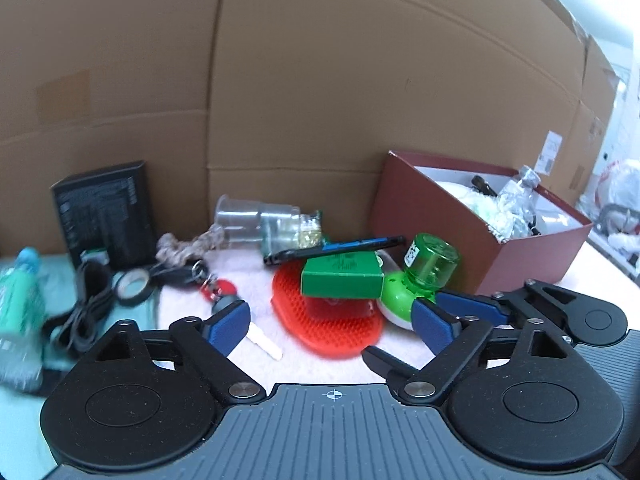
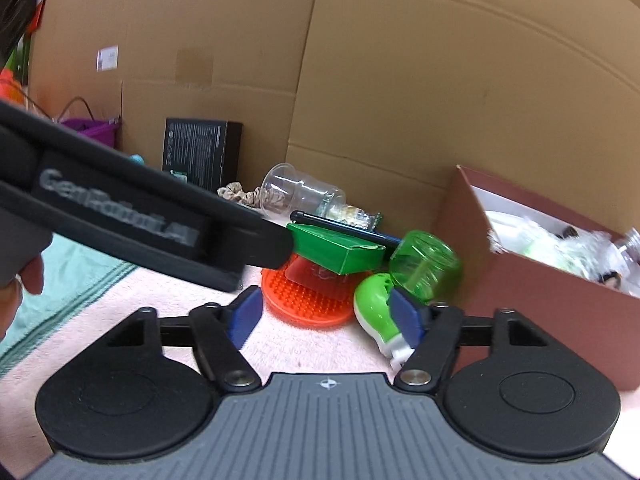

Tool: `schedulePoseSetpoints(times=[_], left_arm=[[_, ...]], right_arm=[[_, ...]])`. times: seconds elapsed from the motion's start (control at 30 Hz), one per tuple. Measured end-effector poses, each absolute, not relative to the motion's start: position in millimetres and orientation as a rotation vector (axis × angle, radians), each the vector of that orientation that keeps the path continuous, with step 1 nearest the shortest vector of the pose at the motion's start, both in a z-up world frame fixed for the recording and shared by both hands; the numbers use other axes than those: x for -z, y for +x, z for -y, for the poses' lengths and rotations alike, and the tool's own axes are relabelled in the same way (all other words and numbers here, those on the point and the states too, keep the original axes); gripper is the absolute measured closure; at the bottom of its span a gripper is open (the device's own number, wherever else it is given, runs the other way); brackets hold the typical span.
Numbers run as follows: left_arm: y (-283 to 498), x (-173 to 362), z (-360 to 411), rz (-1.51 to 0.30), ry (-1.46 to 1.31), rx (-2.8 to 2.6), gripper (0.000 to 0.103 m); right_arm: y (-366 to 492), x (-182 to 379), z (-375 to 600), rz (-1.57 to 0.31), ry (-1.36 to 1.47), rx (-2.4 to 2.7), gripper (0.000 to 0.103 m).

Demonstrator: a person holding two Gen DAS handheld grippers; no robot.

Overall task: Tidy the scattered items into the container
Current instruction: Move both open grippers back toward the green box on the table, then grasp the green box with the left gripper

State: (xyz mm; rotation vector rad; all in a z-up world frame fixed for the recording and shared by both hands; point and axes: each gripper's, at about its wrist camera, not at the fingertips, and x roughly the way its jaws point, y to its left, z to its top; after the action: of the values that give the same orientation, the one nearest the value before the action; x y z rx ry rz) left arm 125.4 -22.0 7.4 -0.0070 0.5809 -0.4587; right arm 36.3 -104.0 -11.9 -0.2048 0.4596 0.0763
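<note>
A dark red box [image 1: 432, 220] [image 2: 532, 304] stands at the right, holding a plastic bottle [image 1: 520, 186] and wrappers. In front of it lie a green and white bottle [image 1: 424, 272] [image 2: 416, 276], a green carton [image 1: 340, 278] [image 2: 336, 250], a red bristle mat [image 1: 324, 320] [image 2: 304, 300] and a blue pen [image 1: 336, 250]. My left gripper [image 1: 332, 326] is open above the mat. My right gripper [image 2: 326, 316] is open, its right finger [image 2: 406, 318] touching the green and white bottle; it also shows in the left wrist view [image 1: 468, 308].
A clear jar [image 1: 260, 222] lies on its side at the back by a scrunchie [image 1: 188, 246]. A black box [image 1: 104, 212], tape roll [image 1: 132, 288], cable [image 1: 80, 320], keys [image 1: 218, 292] and a teal bottle [image 1: 20, 300] sit left. A cardboard wall [image 1: 320, 80] closes the back.
</note>
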Motion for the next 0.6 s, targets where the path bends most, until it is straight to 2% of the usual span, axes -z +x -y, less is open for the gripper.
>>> schedulePoseSetpoints(times=[0.07,0.13,0.4,0.43,0.5,0.6], left_arm=[[137.5,-5.5,23.0,-0.591,-0.009,0.475,0.017],[150.9,-3.4,22.7,-0.604,-0.020,0.502,0.019],[190.0,5.8,27.9,-0.665,-0.037,0.573,0.030],[193.2,7.9,28.9,-0.676,-0.041,0.585,0.031],[197.0,11.5,30.6,-0.692,-0.049,0.607,0.041],[195.1,13.1,33.5,-0.687,-0.035,0.601,0.050]], right_arm=[[44.8,13.6,101.8,-0.460,-0.224,-0.072,0.037],[53.4,14.7,101.1,-0.461,-0.236,-0.073,0.047],[79.8,19.8,101.9,-0.462,-0.241,-0.069,0.049],[81.9,21.0,102.2,-0.464,-0.239,-0.069,0.053],[86.0,23.6,103.2,-0.472,-0.235,-0.061,0.058],[88.1,26.6,106.9,-0.475,-0.223,-0.054,0.064]])
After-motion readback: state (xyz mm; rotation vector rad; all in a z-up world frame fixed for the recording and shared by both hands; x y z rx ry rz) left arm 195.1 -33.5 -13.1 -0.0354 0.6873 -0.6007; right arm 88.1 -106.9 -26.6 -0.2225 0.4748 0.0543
